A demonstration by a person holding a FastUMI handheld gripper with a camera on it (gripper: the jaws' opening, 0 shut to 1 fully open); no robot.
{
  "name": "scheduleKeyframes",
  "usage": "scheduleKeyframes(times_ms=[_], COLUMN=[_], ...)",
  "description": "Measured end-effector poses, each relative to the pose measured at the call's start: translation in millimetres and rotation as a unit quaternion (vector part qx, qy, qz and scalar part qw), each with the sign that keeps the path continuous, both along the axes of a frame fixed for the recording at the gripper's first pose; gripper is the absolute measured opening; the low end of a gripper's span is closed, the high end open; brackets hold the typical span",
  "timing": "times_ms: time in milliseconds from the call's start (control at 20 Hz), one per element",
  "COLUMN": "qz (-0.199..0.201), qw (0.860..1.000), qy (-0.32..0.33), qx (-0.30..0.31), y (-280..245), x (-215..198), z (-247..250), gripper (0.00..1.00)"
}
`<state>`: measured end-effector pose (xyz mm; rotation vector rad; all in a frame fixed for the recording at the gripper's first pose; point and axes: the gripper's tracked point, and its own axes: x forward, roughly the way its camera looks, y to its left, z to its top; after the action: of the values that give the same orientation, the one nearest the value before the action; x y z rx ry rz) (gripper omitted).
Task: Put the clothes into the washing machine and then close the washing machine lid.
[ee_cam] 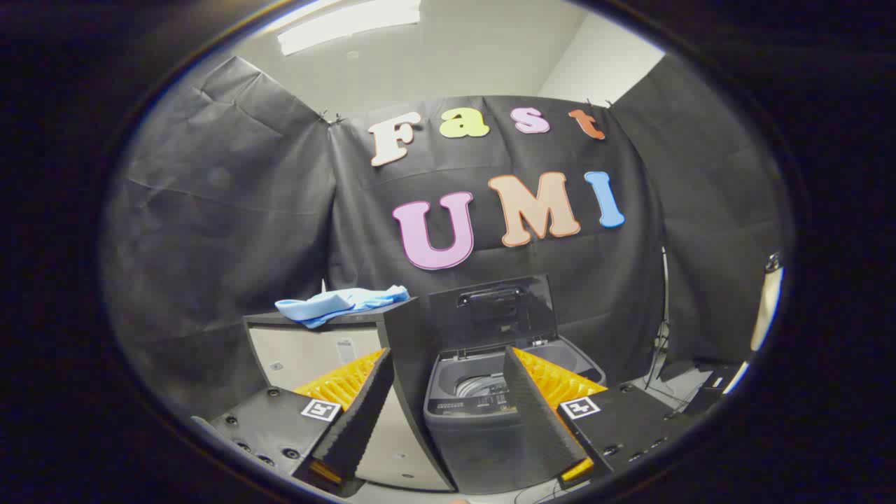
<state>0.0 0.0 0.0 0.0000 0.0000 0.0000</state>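
Clothes (343, 304) on cabinet (308, 350) — gripper (448, 392) fingers apart, empty.

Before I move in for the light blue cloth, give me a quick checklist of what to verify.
1. Gripper fingers apart and holding nothing: ok.
2. Light blue crumpled cloth lying free on the dark-topped white cabinet: ok.
3. Grey top-loading washing machine lid raised upright: ok.
4. Drum free of other laundry: cannot tell, partly hidden.
5. Cloth within the fingers' line: not ok, it sits beyond and to their left.

White cabinet (308, 353) with dark top, cables (658, 364) on floor — ceiling light (350, 21) overhead
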Motion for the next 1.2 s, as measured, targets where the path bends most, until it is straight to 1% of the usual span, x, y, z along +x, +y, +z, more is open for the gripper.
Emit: scheduleKeyframes(times_ms=[200,450,550,650,850,950,1000,1150,1200], qz=[0.002,0.036,0.049,0.064,0.066,0.1,0.108,0.103,0.109], qw=[0.998,0.994,0.993,0.992,0.99,0.99,0.989,0.991,0.99], qy=[0.002,0.021,0.037,0.057,0.064,0.077,0.08,0.062,0.056], qx=[-0.061,-0.1,-0.104,-0.093,-0.111,-0.068,-0.054,-0.066,-0.062], y=[32,80,96,115,130,155,163,166,175], x=[17,34,42,50,70,83,92,120,130], z=[3,-19,-32,-47,-52,-51,-44,1,17], gripper=[0.98,0.99,1.0,1.0,0.99,0.98,0.98,0.98,0.98])
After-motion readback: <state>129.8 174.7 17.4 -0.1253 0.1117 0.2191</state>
